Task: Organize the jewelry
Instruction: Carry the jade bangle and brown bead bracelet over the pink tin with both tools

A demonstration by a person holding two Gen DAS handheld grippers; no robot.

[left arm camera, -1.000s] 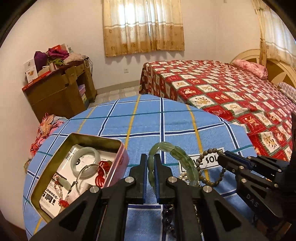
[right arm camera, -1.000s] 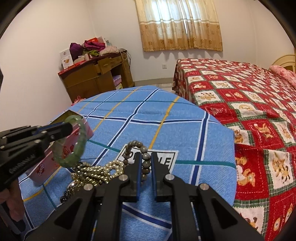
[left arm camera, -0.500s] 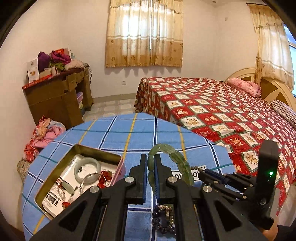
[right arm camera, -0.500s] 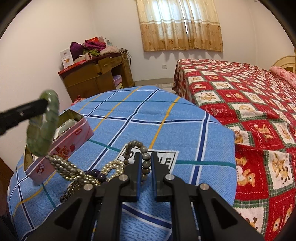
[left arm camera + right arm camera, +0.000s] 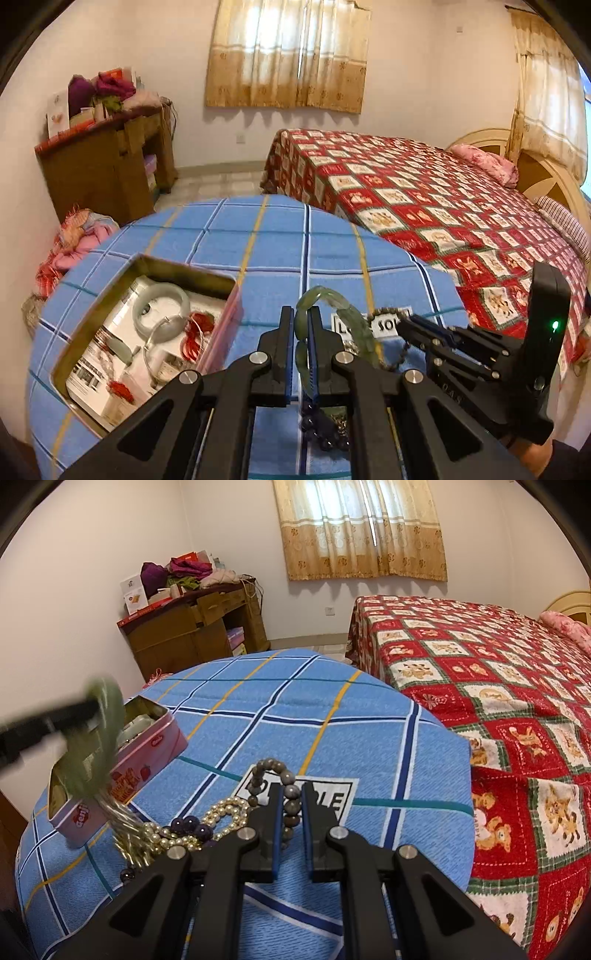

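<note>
My left gripper is shut on a green jade bead bracelet, held in the air just right of the open pink tin. The tin holds a pale bangle, a silver bangle and red pieces. In the right wrist view the left gripper is blurred above the tin, and a gold bead strand hangs from the green bracelet. My right gripper is shut on a brown bead bracelet lying on the cloth. Pearl and purple beads lie heaped beside it.
A round table under a blue checked cloth carries everything. A bed with a red patchwork cover stands close on the right. A wooden desk piled with clothes is at the back left, with a bundle of cloth on the floor.
My left gripper has lifted the green bracelet up and toward the tin, dragging a gold strand out of the heap. The right gripper has stayed put on the brown beads.
</note>
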